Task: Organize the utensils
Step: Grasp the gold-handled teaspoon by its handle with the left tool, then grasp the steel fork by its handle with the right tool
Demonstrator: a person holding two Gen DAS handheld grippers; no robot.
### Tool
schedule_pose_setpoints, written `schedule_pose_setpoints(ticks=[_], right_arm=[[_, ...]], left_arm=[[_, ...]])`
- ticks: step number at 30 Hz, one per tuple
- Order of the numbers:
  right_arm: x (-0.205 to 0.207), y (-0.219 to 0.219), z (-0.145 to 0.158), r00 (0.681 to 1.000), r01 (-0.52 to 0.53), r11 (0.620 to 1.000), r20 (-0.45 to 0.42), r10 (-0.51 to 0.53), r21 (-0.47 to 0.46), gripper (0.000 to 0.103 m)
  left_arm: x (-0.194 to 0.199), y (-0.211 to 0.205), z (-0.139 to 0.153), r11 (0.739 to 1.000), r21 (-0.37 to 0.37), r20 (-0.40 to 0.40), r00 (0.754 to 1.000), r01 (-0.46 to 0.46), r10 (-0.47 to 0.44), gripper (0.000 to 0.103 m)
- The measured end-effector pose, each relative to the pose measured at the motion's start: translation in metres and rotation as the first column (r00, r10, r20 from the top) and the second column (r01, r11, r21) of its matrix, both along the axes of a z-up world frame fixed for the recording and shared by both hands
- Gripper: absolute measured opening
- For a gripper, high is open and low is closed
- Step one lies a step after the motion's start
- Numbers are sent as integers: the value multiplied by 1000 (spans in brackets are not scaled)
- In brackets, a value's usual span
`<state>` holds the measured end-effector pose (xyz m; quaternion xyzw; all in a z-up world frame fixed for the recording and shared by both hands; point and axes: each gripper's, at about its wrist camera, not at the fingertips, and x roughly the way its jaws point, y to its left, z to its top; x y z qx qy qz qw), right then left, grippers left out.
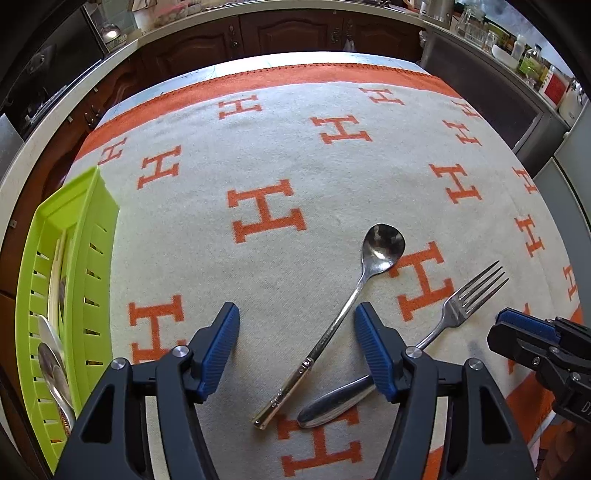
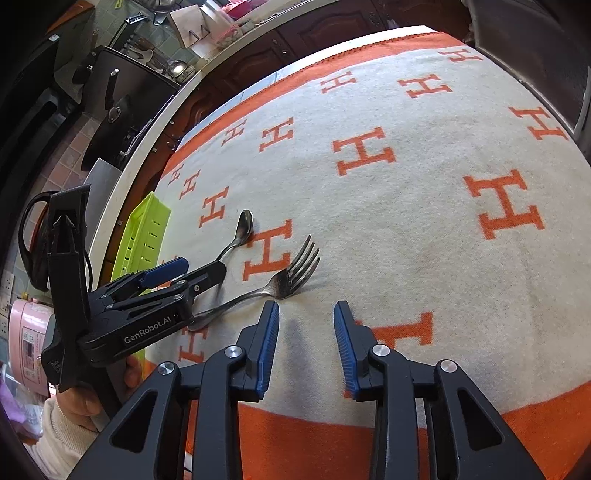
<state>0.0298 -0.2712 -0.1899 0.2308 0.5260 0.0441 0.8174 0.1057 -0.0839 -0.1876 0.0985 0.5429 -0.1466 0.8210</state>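
Observation:
A steel spoon (image 1: 369, 266) with a gold handle end lies diagonally on the H-patterned cloth; it also shows in the right wrist view (image 2: 242, 229). A steel fork (image 1: 461, 299) lies to its right, its handle crossing under my left gripper's right finger; it also shows in the right wrist view (image 2: 284, 275). My left gripper (image 1: 297, 325) is open and empty, its fingers straddling the spoon's handle just above the cloth. My right gripper (image 2: 306, 325) is open and empty, just right of the fork. A lime green slotted tray (image 1: 81, 258) at the left holds several utensils.
The orange and cream cloth (image 1: 295, 155) covers the table. Dark wood cabinets (image 1: 280, 33) and a counter with jars stand behind. The tray also shows in the right wrist view (image 2: 146, 232), near the table's left edge.

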Motion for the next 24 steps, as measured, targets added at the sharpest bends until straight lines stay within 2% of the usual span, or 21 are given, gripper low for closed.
schedule_pose_setpoints(ticks=[5,6,8,10,14,18,24], right_arm=[[0,0,-1,1000,-6,1000,1,6,-3,33],[1,0,-1,1000,-7,1000,1,7,-5,33],[1,1,-1,1000,-9,1000,0,9,-8,33],[2,1,-2,1000,-11,1000,-2,11,-12,33],[4,5,-1,1000,-19,999,-4,19,-30,34],[5,10,-1,999,-36,998,-13,35,-53,37],[13,30,-2,995,-103,993,-23,102,-51,37]], left_arm=[[-1,-1,1,1000,0,1,1000,-8,8,61],[-2,-1,1,1000,-5,0,1000,-4,4,57],[-4,-4,3,1000,-7,6,1000,15,-15,42],[-7,-10,5,999,-10,5,999,38,-38,11],[-9,-12,6,999,-28,2,1000,31,-31,6],[-5,5,12,992,-120,-38,999,-30,26,2],[-9,33,38,980,-181,0,997,-76,77,2]])
